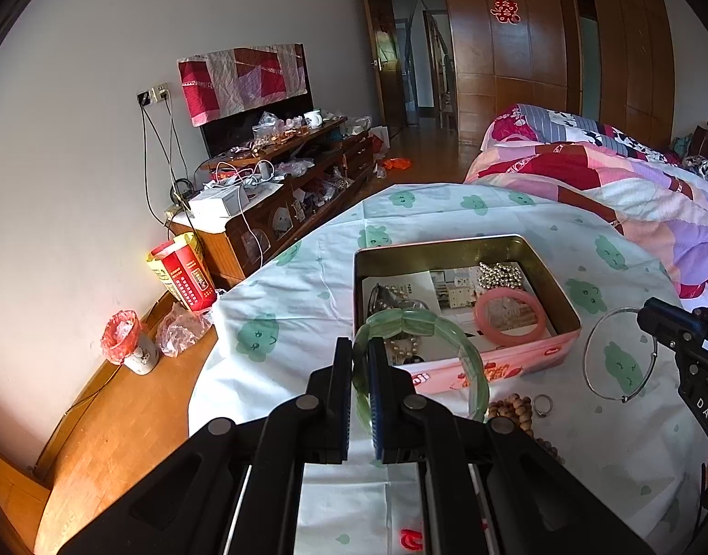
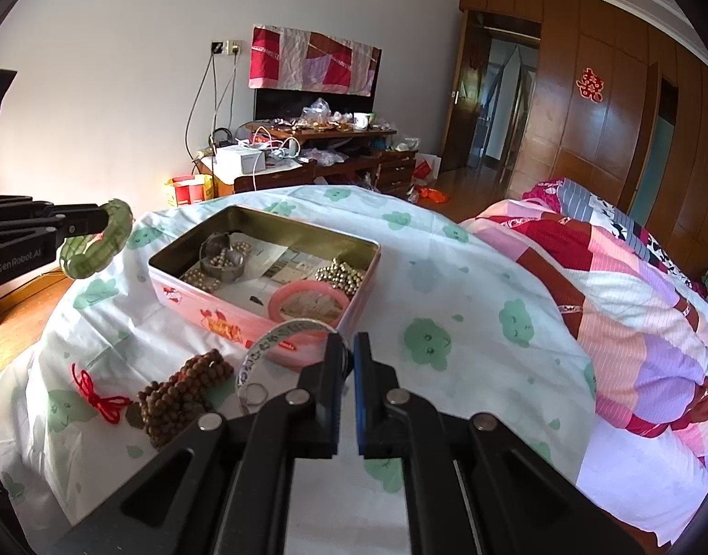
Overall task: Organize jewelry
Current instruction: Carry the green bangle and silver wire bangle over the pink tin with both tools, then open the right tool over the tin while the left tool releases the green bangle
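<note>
**Two bangles in hand, tin waiting**

Item 1, green bangle [image 1: 418, 351]. I have it clamped in the left gripper [image 1: 360, 356], pads pinching one side of the hoop, the rest standing out toward 1 o'clock in the left wrist view. In the right wrist view it hangs in the air at 9 o'clock, clear of the cloth. It looks like jade or glass links: stiff, smooth, probably heavy for its size, and I judge it would chip if dropped onto the tin's edge. Hold across the flat faces, not the rounded rim, where the pads could slide.

Item 2, silver bangle [image 2: 280, 347]. The right gripper [image 2: 349, 356] is closed on its thin band; the hoop stands up at 11 o'clock from the fingertips, just in front of the tin. Thin metal, light, springy; I expect it to twist in a pinch, so move it slowly.

Item 3, tin box [image 2: 349, 314]. Open on the flowered sheet [image 2: 446, 277], holding a pink bangle [image 2: 307, 305], metal bead strands [image 2: 340, 273] and other pieces I cannot make out.

Item 4, loose on the sheet at 8 o'clock in the right wrist view: wooden prayer beads [image 2: 182, 393] with a red cord [image 2: 99, 397], and a small ring [image 2: 256, 391]. The beads are limp; take them in a bunch
</note>
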